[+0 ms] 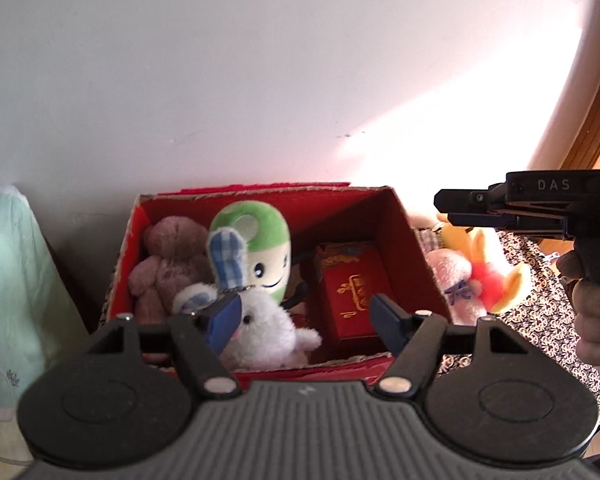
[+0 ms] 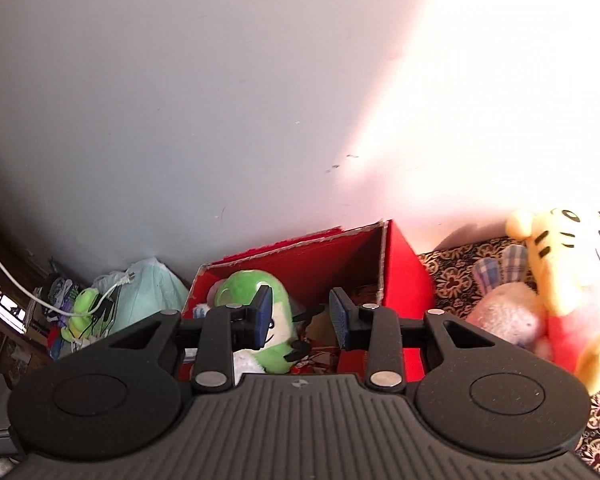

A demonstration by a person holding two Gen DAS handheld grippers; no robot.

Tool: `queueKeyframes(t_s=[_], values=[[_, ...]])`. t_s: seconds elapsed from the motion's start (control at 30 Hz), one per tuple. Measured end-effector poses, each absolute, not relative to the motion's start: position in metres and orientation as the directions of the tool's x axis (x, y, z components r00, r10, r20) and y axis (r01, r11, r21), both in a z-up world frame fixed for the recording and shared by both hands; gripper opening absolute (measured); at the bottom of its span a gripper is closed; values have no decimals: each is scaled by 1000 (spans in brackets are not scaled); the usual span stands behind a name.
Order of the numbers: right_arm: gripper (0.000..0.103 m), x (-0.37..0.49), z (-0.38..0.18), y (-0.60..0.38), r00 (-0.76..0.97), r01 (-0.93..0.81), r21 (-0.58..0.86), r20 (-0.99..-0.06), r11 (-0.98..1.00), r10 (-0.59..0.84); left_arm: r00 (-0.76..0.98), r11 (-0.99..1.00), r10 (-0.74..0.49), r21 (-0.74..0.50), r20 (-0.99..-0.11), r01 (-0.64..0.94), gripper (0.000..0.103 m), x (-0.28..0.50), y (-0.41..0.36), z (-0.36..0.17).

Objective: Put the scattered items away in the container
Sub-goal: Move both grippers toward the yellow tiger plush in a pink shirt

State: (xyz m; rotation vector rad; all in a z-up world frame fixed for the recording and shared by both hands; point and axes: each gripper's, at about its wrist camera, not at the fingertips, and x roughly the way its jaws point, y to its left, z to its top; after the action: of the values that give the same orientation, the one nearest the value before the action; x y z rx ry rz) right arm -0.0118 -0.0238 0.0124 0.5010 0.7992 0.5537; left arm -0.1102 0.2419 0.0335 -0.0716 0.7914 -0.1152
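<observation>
An open red cardboard box (image 1: 332, 208) stands against the wall. In it lie a brown bear (image 1: 168, 256), a green and white plush (image 1: 260, 248), a white bunny with plaid ears (image 1: 264, 328) and a small red gift box (image 1: 352, 296). My left gripper (image 1: 304, 318) hovers open above the box, its left pad beside the bunny's ear and nothing between the jaws. My right gripper (image 2: 300, 318) is open with a narrow empty gap, pointing over the box (image 2: 400, 272) at the green plush (image 2: 256, 292). To the right, outside the box, lie a pink bunny (image 2: 504, 316) and a yellow tiger (image 2: 572, 264).
A patterned cloth (image 2: 452, 276) covers the surface right of the box. A mint-green bag (image 1: 12, 280) stands at the left, with a green frog toy (image 2: 82, 308) and a white cable (image 2: 40, 300) beyond it. A person's hand (image 1: 592, 304) holds the right gripper (image 1: 444, 206) above the outside toys.
</observation>
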Motion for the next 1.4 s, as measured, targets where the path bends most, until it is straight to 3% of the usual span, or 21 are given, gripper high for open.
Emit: queueKeyframes(t_s=[0.3,0.43,0.77,1.4], values=[[35,-23,-1,-102,662,-48,560,-602,827,446,629,960,-254,-114,-734,254,73,-64,155,25],[35,-28,-9,-114,658,-28,555,-616,831,433,614,953,-263,-101,-745,285,73,-53,127,22],[35,-23,-21,-125,605,-37,555,-649,831,461,573,979,-147,-36,-806,200,89,-29,93,13],[36,-8,-54,-179,546,67,519,-734,852,404,501,984,-74,20,-862,179,95,-1,25,-7]])
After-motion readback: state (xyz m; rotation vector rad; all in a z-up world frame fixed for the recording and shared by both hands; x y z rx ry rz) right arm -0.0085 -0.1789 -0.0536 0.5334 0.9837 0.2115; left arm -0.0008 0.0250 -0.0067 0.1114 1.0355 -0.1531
